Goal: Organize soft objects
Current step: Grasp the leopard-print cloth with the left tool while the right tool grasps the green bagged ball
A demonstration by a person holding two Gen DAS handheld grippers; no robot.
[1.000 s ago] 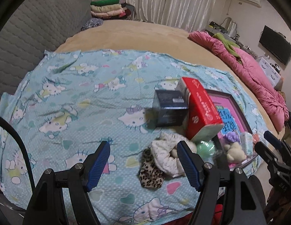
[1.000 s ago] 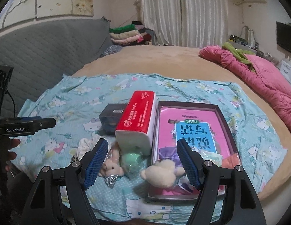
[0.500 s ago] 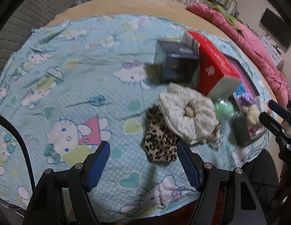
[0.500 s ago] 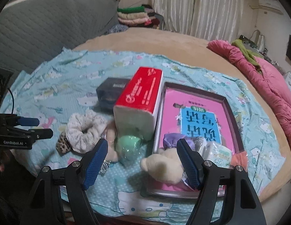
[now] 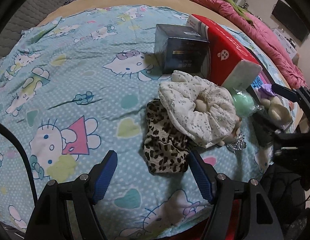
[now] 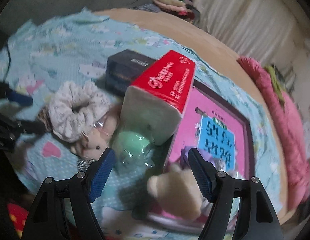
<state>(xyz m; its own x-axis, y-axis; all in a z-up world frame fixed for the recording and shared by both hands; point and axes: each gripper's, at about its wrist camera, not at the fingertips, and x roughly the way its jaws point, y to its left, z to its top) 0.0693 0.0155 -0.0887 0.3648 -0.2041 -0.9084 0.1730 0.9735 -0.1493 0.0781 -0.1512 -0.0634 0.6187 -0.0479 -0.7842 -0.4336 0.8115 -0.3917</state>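
Observation:
A leopard-print scrunchie [image 5: 165, 142] lies on the Hello Kitty sheet, partly under a cream floral scrunchie [image 5: 197, 110] [image 6: 75, 108]. My left gripper [image 5: 153, 168] is open, just in front of the leopard scrunchie. A wrapped green ball [image 5: 243, 103] [image 6: 133, 146] and a small plush doll [image 6: 93, 144] lie by the red tissue pack [image 5: 225, 54] [image 6: 165, 92]. A beige plush bear [image 6: 175, 192] [image 5: 277, 110] rests on the front edge of the pink tray [image 6: 247, 124]. My right gripper [image 6: 151, 172] is open, over the ball and bear.
A dark box [image 5: 181, 50] [image 6: 125, 72] stands behind the scrunchies, beside the tissue pack. A purple soft item [image 5: 265, 91] lies in the tray. A pink quilt [image 5: 271, 42] runs along the bed's right side. Folded clothes [image 6: 171, 2] are stacked at the far end.
Both grippers moved forward and down toward the pile. The left now sits close to the leopard scrunchie; the right swung in over the green ball and bear, its view blurred.

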